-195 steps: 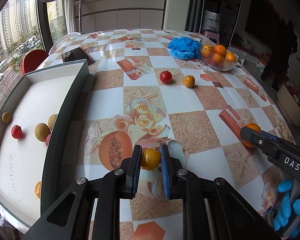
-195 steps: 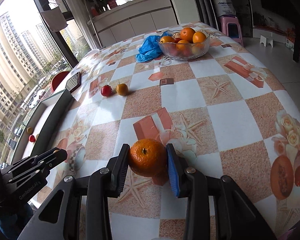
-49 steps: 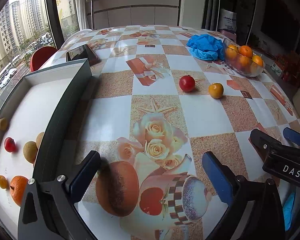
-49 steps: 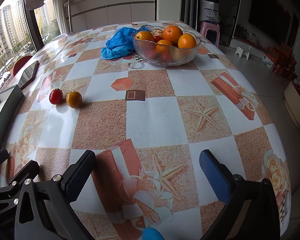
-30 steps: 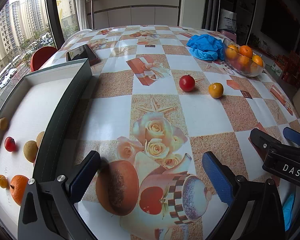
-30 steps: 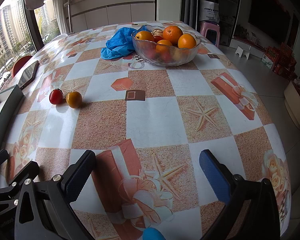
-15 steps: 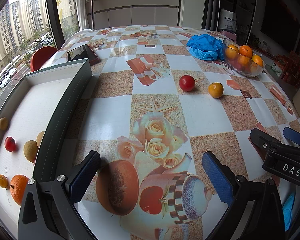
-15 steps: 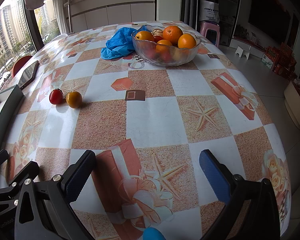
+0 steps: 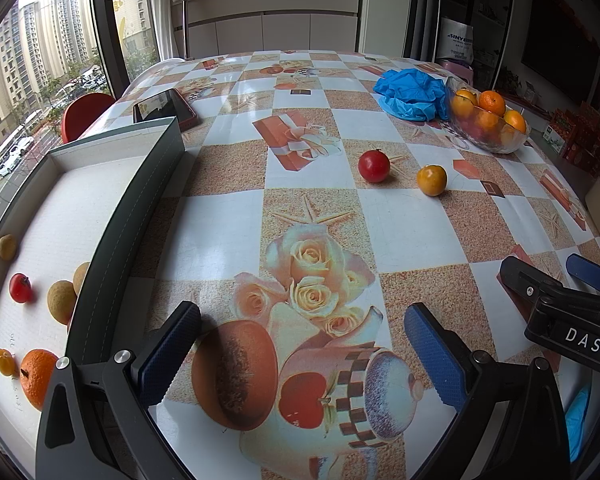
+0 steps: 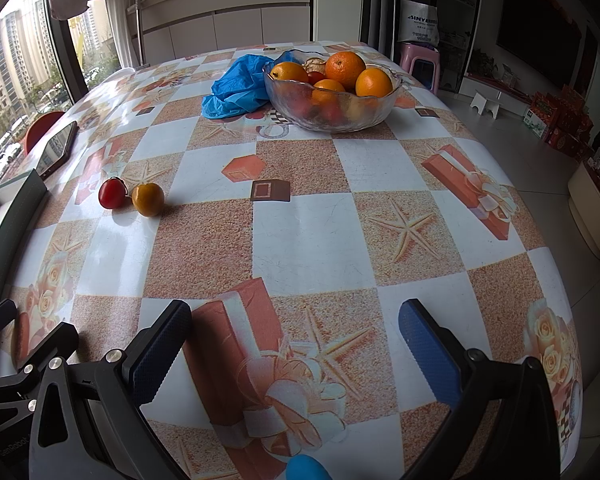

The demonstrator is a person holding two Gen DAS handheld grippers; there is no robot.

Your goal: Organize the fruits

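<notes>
A red fruit (image 9: 374,165) and a small yellow-orange fruit (image 9: 431,180) lie side by side on the patterned tablecloth, well ahead of both grippers. They show as the red fruit (image 10: 112,193) and the yellow fruit (image 10: 148,199) in the right wrist view. A grey-walled tray (image 9: 112,240) at the left holds an orange (image 9: 38,372) and several small fruits. My left gripper (image 9: 300,344) is open and empty, just right of the tray. My right gripper (image 10: 294,340) is open and empty near the table's front edge. A glass bowl (image 10: 332,114) holds oranges.
A crumpled blue bag (image 10: 240,84) lies beside the bowl. A phone (image 9: 164,106) rests behind the tray, near a red chair (image 9: 86,114). The table drops off to the floor at the right (image 10: 548,184). A blue-gloved hand (image 9: 580,412) holds the right gripper.
Since 6.5 s ago both grippers have let go of their fruits and opened; an orange now lies in the tray. Over the last second nothing has moved.
</notes>
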